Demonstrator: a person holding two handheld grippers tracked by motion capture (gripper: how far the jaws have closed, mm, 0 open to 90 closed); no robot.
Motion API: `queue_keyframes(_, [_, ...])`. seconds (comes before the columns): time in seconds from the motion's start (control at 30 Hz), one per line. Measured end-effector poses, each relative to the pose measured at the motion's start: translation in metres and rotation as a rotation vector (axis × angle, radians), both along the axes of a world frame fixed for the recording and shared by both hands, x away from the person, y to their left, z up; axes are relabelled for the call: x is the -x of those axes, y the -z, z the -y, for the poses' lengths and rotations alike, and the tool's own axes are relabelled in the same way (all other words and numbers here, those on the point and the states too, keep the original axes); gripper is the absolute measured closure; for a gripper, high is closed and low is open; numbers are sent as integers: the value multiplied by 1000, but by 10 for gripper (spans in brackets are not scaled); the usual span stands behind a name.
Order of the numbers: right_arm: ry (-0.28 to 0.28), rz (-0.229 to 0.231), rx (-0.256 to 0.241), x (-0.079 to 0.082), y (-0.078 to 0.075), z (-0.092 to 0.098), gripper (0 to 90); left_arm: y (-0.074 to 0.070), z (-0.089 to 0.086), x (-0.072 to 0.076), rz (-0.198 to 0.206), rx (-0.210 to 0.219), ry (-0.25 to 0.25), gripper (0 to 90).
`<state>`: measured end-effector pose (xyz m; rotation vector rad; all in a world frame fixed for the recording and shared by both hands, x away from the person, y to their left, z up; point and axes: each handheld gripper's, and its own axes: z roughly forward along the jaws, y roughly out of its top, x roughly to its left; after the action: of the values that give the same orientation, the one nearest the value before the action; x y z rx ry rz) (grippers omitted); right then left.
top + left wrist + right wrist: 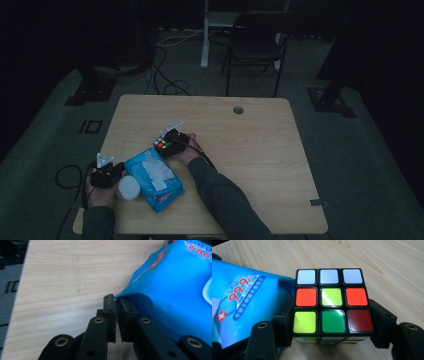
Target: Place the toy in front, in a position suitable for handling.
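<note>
dim room, wooden table [260,150], black chair [257,42]

Dim high view, brighter close-ups

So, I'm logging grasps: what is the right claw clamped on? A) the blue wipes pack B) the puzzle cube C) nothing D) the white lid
B: the right claw has its jaws pressed against both sides of the puzzle cube, beside the blue wipes pack.
</note>
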<state>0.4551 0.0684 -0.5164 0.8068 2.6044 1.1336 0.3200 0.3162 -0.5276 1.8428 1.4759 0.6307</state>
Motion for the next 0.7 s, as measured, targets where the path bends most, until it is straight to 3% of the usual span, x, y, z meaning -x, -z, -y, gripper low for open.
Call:
queue_keyframes(0.07, [6, 1, 0, 0, -1, 5, 338, 0, 0, -4, -7, 0, 11, 857])
queue_keyframes(0.1, [21, 9, -2, 2, -1, 19, 338, -1, 0, -11, -19, -5, 32, 857])
queue_keyframes(0.2, [44, 16, 11, 4, -2, 37, 339, 0, 4, -23, -33, -21, 45, 845])
queue_keyframes(0.43, [89, 17, 20, 10, -4, 77, 338, 2, 10, -45, -41, 4, 68, 778])
queue_keyframes(0.47, [105, 18, 25, 12, -5, 91, 338, 1, 9, -50, -49, 16, 79, 761])
queue_keyframes(0.57, [125, 21, 20, 15, -6, 107, 338, 0, 3, -50, -52, 40, 75, 698])
queue_keyframes(0.63, [135, 28, 19, 17, -7, 117, 338, -3, 0, -45, -36, 46, 59, 665])
queue_keyframes(0.7, [139, 38, 24, 19, -8, 126, 338, -9, -6, -38, 0, 85, 33, 643])
